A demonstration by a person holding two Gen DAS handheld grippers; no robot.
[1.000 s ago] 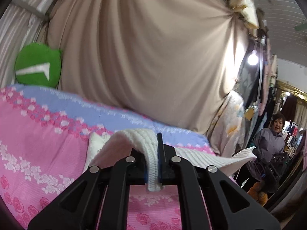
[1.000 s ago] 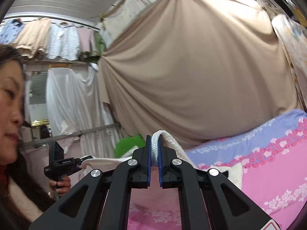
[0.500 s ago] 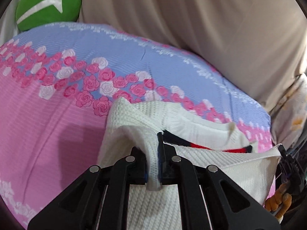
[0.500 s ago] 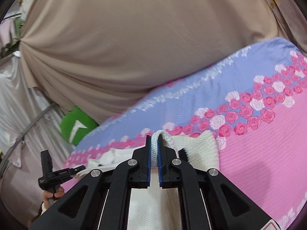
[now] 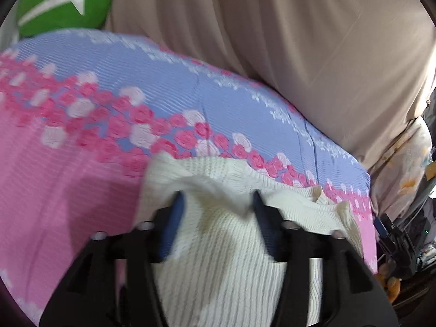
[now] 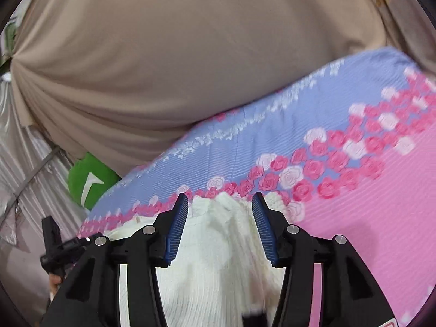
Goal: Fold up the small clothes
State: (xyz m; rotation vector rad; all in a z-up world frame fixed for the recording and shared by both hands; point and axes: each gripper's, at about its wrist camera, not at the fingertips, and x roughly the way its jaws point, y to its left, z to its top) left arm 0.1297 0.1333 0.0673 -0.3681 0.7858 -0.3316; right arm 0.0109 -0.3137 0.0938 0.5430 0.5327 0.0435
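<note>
A cream knitted sweater (image 5: 226,245) lies on the pink and blue flowered bedspread (image 5: 81,163). My left gripper (image 5: 218,201) is open just above it, jaws spread wide, the knit showing between them, nothing held. In the right wrist view the same sweater (image 6: 218,259) lies under my right gripper (image 6: 220,201), which is also open with blue pads (image 6: 178,226) spread apart. The left gripper (image 6: 62,245) shows at the lower left of that view.
A beige curtain (image 5: 272,41) hangs behind the bed. A green cushion (image 5: 62,2) sits at the bed's far left corner, also in the right wrist view (image 6: 90,179). Flowered cloth (image 5: 403,163) and clutter stand at the bed's right end.
Both grippers lowered the sweater's edge onto the bed, folding it over, then opened and let go. The views tilted down from the room to the bedspread.
</note>
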